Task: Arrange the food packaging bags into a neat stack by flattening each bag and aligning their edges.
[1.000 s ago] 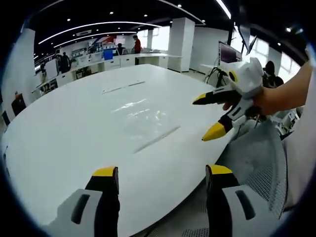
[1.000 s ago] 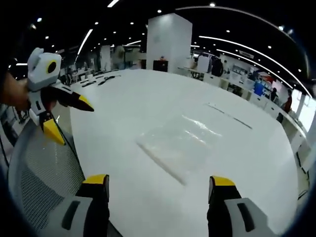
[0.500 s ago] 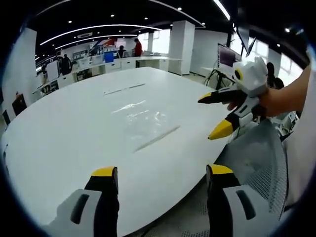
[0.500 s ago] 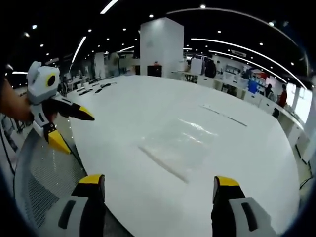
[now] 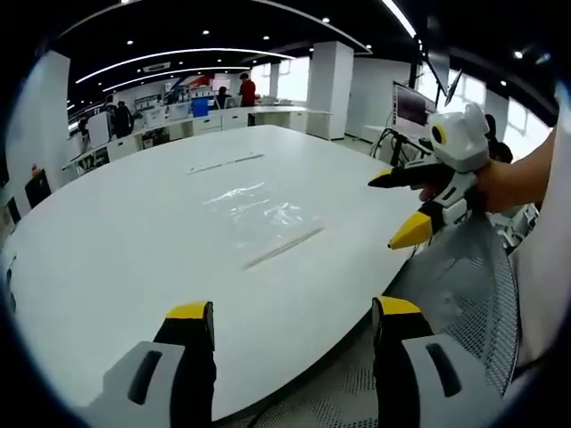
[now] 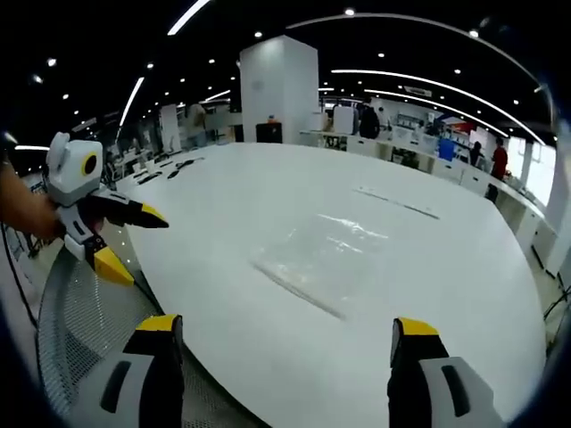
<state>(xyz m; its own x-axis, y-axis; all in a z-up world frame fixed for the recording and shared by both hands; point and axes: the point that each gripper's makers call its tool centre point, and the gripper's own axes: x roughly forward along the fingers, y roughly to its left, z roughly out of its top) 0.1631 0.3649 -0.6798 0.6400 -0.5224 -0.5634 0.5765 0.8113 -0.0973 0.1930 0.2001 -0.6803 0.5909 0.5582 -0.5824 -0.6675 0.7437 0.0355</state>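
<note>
Clear plastic packaging bags lie flat on the white table, their edges close together; in the right gripper view the bags sit mid-table. My left gripper is open near the table's front edge, nothing between its jaws, well short of the bags. It also appears at the left of the right gripper view, the left gripper held by a hand. My right gripper is open and empty too. In the left gripper view the right gripper hovers open past the table's edge, right of the bags.
A grey mesh chair back stands at the table's near edge, and the chair back sits under the left gripper in the right gripper view. Thin strips lie farther across the table. Desks and people fill the background.
Both views have pulled back slightly from the table, so the bags look a little farther off. The right gripper has drifted right in the left gripper view. The bags have not moved.
</note>
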